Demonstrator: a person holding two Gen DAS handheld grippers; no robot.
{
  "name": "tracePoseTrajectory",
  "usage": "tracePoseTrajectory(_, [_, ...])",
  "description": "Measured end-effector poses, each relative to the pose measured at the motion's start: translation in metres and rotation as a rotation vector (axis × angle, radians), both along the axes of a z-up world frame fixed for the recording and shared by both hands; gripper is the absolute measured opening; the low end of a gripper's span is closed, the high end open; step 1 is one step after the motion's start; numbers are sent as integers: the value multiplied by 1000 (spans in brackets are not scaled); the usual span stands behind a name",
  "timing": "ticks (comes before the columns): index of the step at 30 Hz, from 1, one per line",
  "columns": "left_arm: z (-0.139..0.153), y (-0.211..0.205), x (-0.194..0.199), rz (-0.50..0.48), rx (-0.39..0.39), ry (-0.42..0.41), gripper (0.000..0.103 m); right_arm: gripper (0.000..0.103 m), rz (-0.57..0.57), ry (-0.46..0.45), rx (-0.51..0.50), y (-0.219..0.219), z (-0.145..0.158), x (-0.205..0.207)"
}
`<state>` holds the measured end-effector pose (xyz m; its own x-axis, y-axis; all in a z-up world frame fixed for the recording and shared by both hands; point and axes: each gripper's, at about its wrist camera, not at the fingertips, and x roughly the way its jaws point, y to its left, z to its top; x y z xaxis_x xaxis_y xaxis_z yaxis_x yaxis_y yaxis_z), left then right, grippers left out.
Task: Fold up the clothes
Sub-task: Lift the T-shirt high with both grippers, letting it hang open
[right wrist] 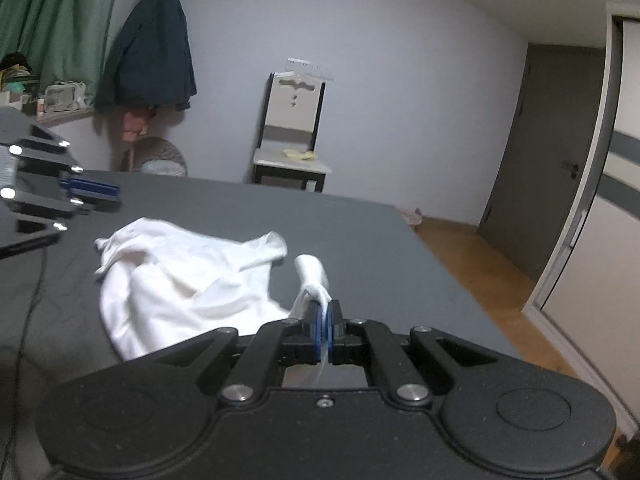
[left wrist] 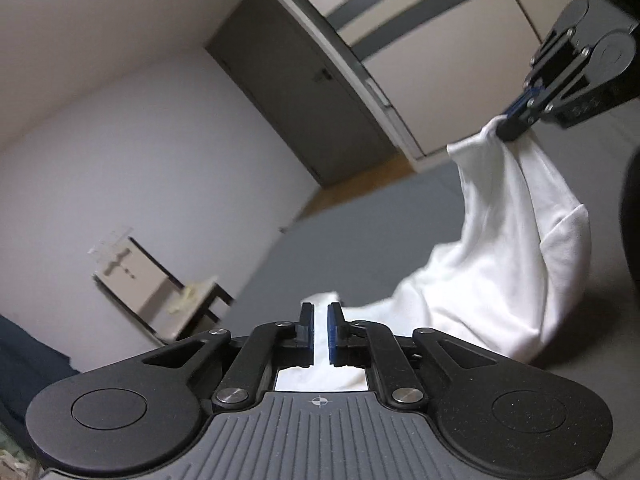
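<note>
A white garment [left wrist: 480, 272] lies crumpled on a dark grey flat surface [left wrist: 360, 240]. In the left wrist view my right gripper [left wrist: 506, 130] is at the upper right, shut on one edge of the cloth and holding it well above the surface. In its own view the right gripper [right wrist: 325, 312] pinches a thin fold of the garment [right wrist: 180, 280]. My left gripper [left wrist: 321, 320] has a narrow gap between its blue pads, with cloth showing beyond it. From the right wrist view the left gripper [right wrist: 116, 196] hovers over the garment's far left corner, apart from it.
A pale chair [right wrist: 294, 136] stands against the far wall beyond the grey surface [right wrist: 360, 232]. A dark door [right wrist: 540, 160] and a sliding wardrobe panel [right wrist: 616, 200] are on the right. A dark jacket [right wrist: 152, 48] and green curtain [right wrist: 56, 20] hang left. A cable [right wrist: 30, 300] crosses the surface's left side.
</note>
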<state>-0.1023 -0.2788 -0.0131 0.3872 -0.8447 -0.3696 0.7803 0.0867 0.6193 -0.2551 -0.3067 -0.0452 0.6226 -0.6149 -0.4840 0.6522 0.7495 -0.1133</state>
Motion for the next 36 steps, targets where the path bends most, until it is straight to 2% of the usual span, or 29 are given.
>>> tracePoseTrajectory(2, [-6, -4, 2, -20, 37, 5, 7, 3, 23, -5, -19, 16, 6, -2])
tracePoseTrajectory(6, [-16, -44, 10, -100, 116, 30, 7, 4, 48, -94, 143, 16, 9, -20])
tracePoseTrajectory(9, [-24, -90, 17, -183, 213, 50, 9, 4, 85, -98, 202, 17, 6, -31])
tracePoseTrajectory(11, [-28, -113, 24, -234, 266, 62, 37, 4, 93, -83, 229, 12, 2, -38])
tracePoseTrajectory(12, [-30, -122, 25, -269, 266, 52, 69, 4, 96, -75, 242, 10, 0, -42])
tracePoseTrajectory(13, [-31, -131, 26, -305, 267, 42, 83, 4, 97, -71, 255, 7, -3, -44])
tracePoseTrajectory(14, [-34, -139, 28, -340, 275, 28, 83, 4, 98, -67, 268, 4, -6, -46])
tracePoseTrajectory(16, [-42, -151, 34, -409, 325, -16, 83, 4, 100, -58, 294, -2, -11, -49])
tracePoseTrajectory(20, [-51, -178, 49, -524, 455, -10, 83, 4, 111, -70, 347, -12, -19, -55])
tracePoseTrajectory(24, [-67, -211, 62, -558, 618, -6, 82, 4, 139, -74, 339, -11, -22, -61])
tracePoseTrajectory(26, [-75, -226, 64, -562, 678, 16, 64, 4, 153, -69, 331, -9, -22, -62])
tracePoseTrajectory(27, [-81, -231, 57, -565, 699, 25, 51, 4, 160, -70, 329, -7, -22, -64])
tracePoseTrajectory(31, [-93, -238, 51, -609, 809, 65, 29, 4, 169, -75, 338, -2, -22, -68])
tracePoseTrajectory(32, [-95, -237, 48, -619, 821, 55, 28, 4, 170, -77, 342, -1, -22, -69])
tracePoseTrajectory(34, [-96, -234, 47, -614, 832, 64, 15, 4, 165, -79, 345, -1, -20, -69])
tracePoseTrajectory(35, [-97, -232, 47, -603, 828, 67, 14, 4, 166, -83, 344, -1, -20, -69])
tracePoseTrajectory(36, [-97, -230, 48, -593, 814, 64, 7, 4, 166, -87, 344, -1, -19, -69])
